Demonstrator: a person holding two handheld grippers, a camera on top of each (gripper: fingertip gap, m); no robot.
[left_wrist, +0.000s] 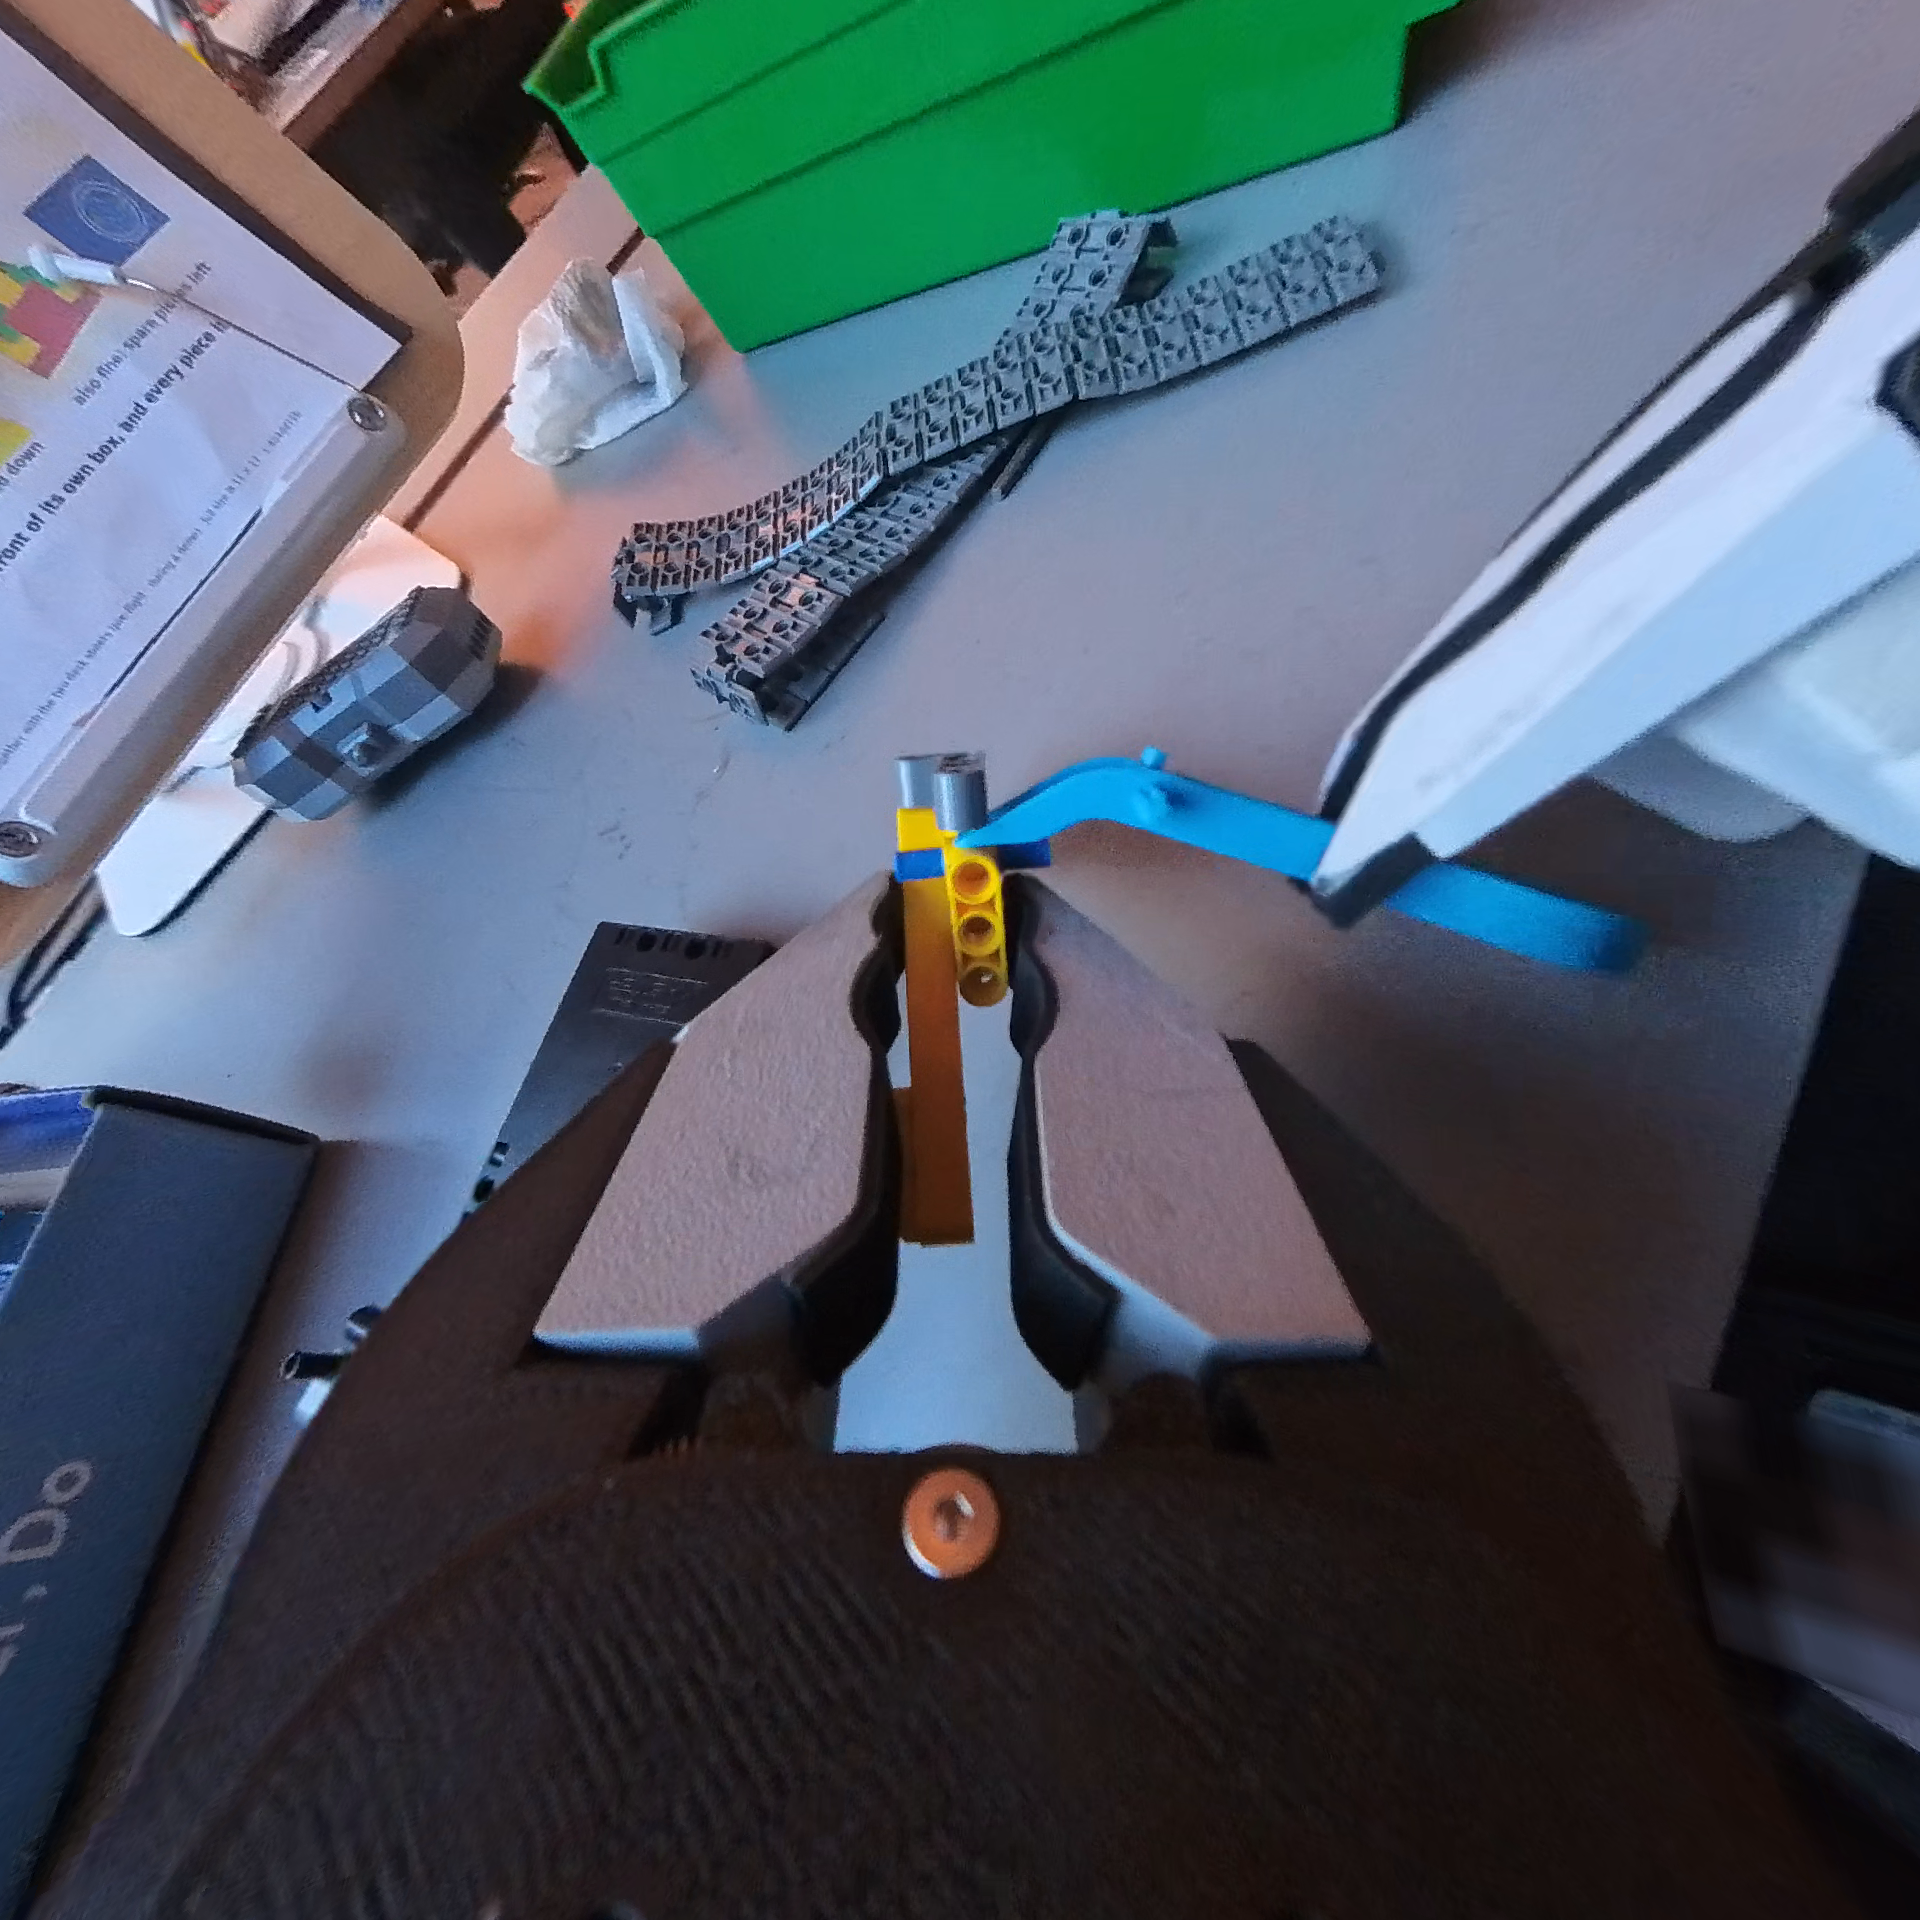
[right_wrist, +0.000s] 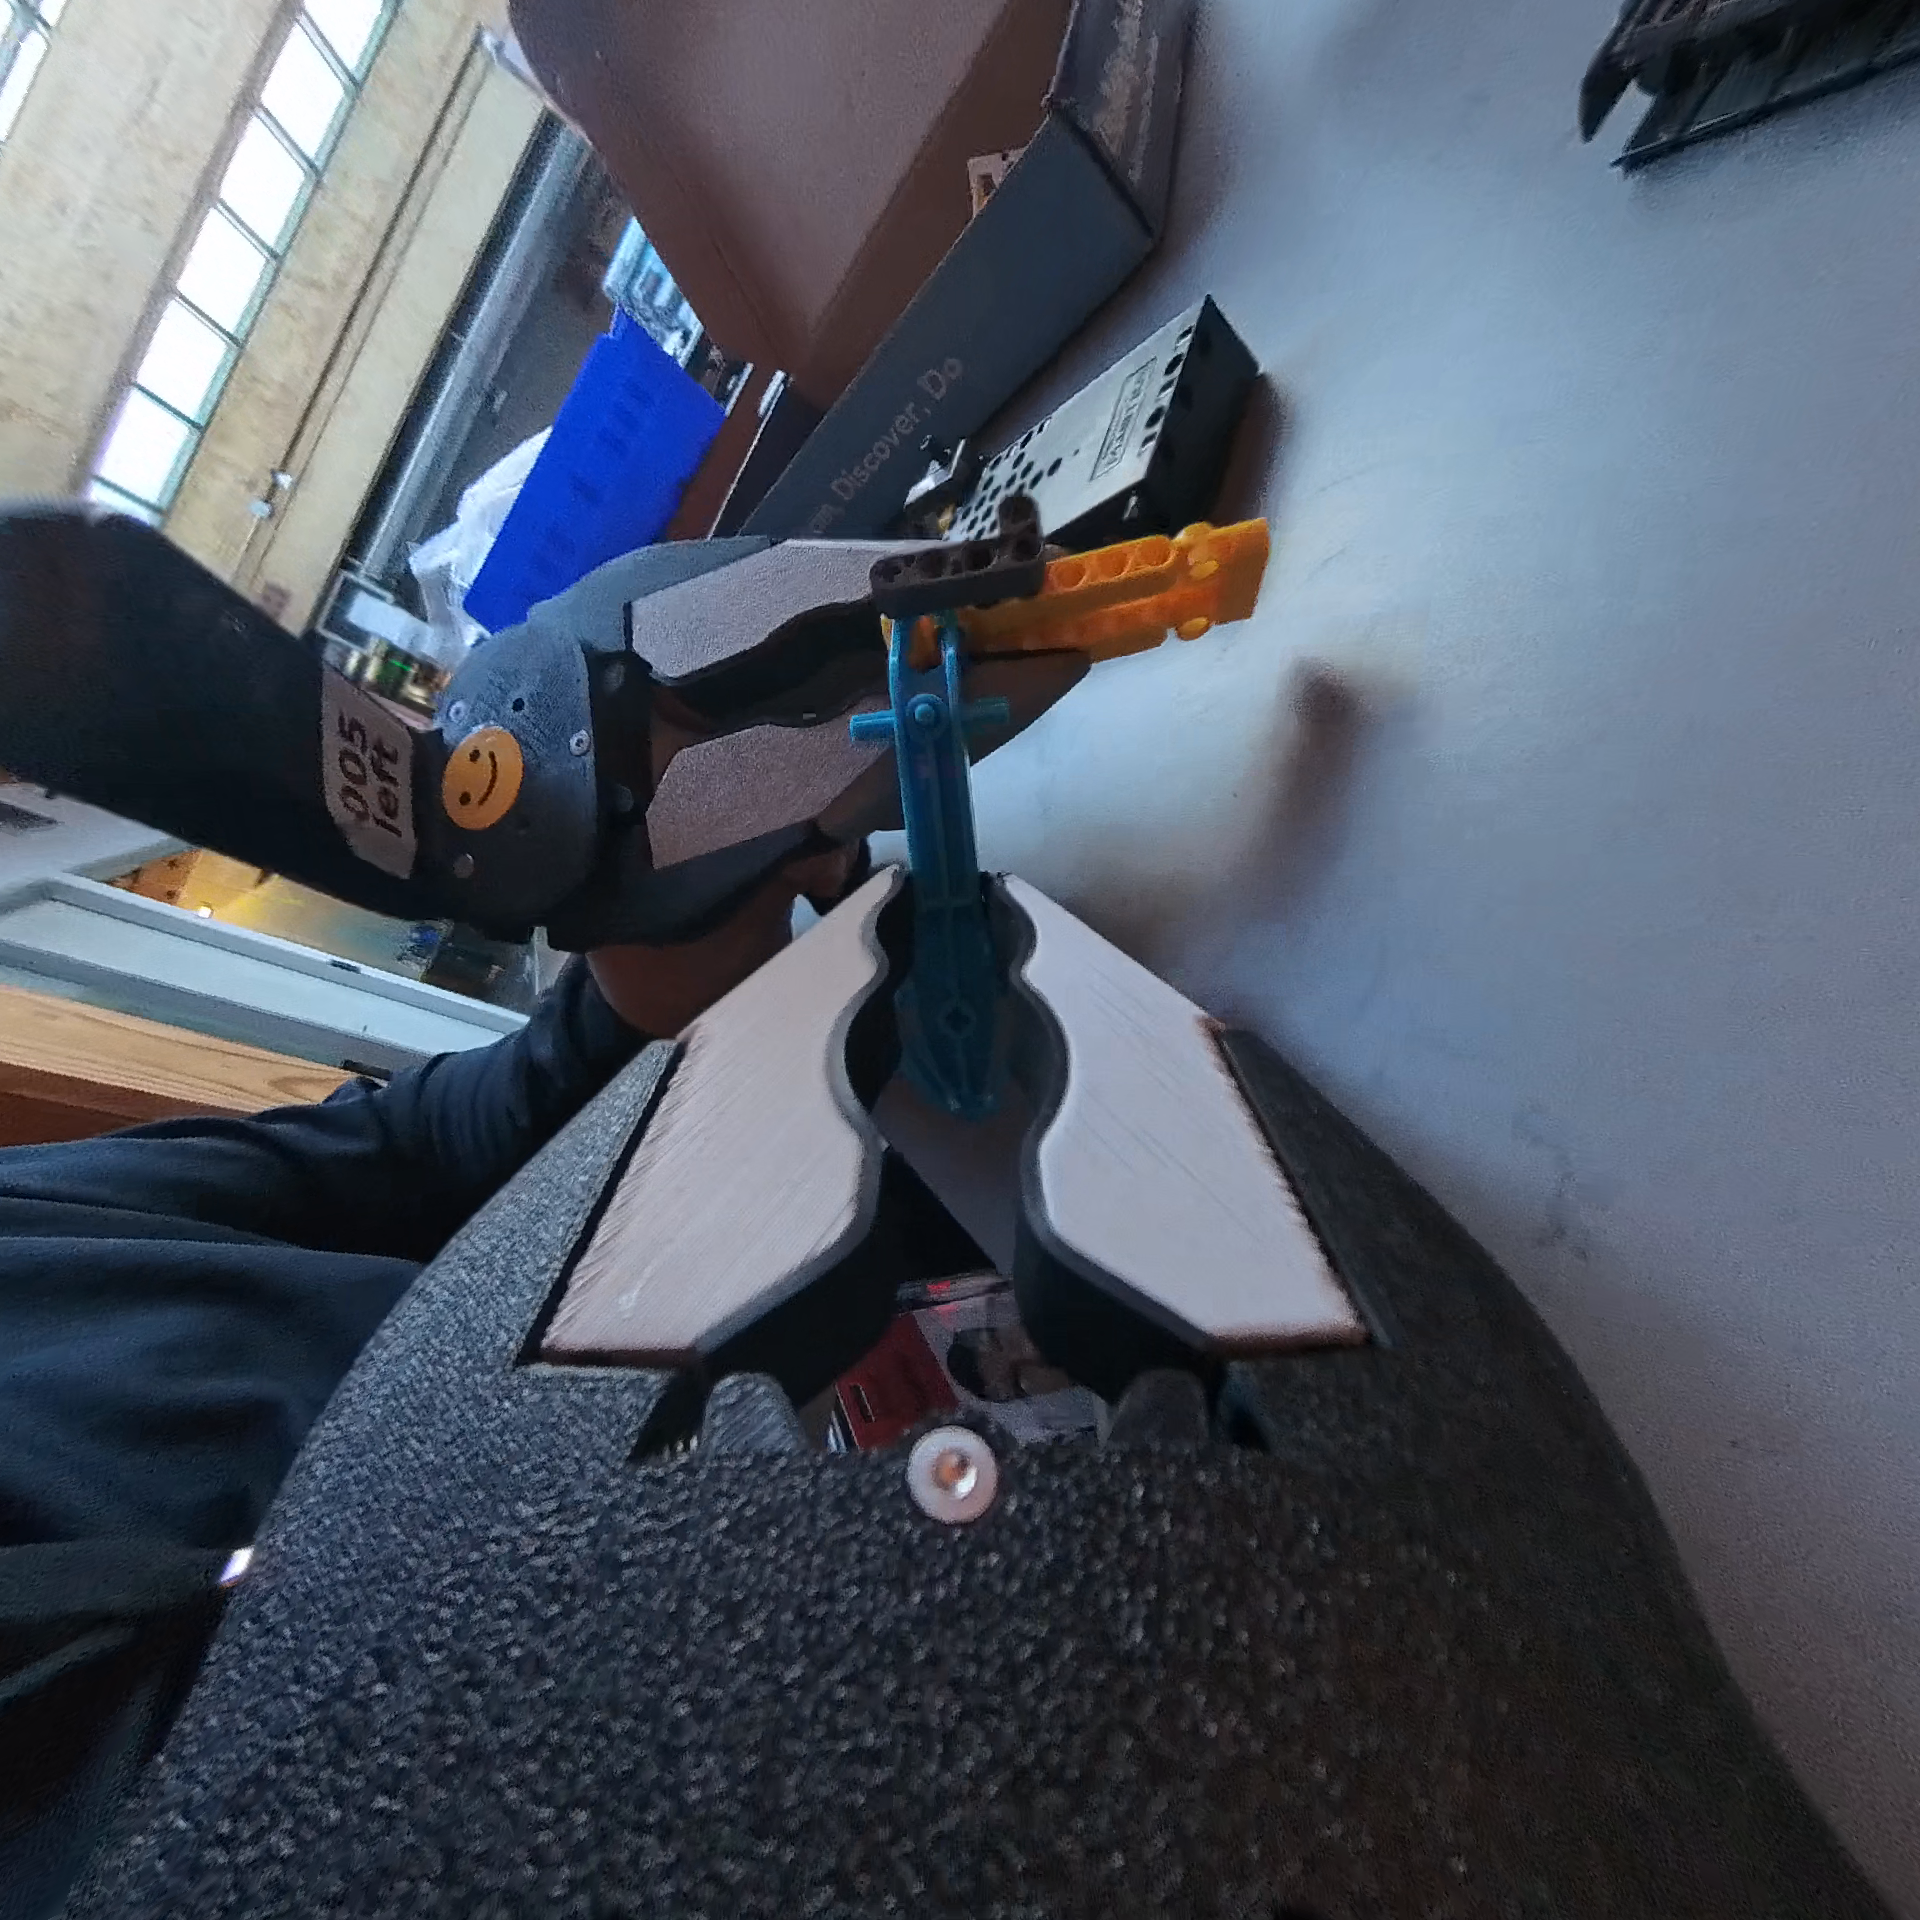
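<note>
My left gripper (left_wrist: 951, 883) is shut on a small brick assembly (left_wrist: 951, 935) of yellow beams with a blue plate and grey pieces at its far end. My right gripper (right_wrist: 945, 883) is shut on a long blue pry tool (right_wrist: 940, 831). The tool's thin tip touches the assembly just below the grey pieces (left_wrist: 940, 784). In the left wrist view the blue tool (left_wrist: 1195, 821) comes in from the right, held by the white right gripper (left_wrist: 1371, 873). In the right wrist view the left gripper (right_wrist: 935, 644) holds the yellow assembly (right_wrist: 1122, 592) with a dark beam (right_wrist: 966, 566) on it.
On the grey table (left_wrist: 1247, 499) lie grey track chains (left_wrist: 935, 447), a green bin (left_wrist: 987, 156), a crumpled white tissue (left_wrist: 592, 364), a grey faceted part (left_wrist: 364, 707), a black perforated box (right_wrist: 1122, 436), a dark carton (left_wrist: 135, 1403) and an instruction sheet stand (left_wrist: 156, 416). A person's dark sleeve (right_wrist: 260, 1299) is at left. My hands' fingertips stand some 6 cm from each other.
</note>
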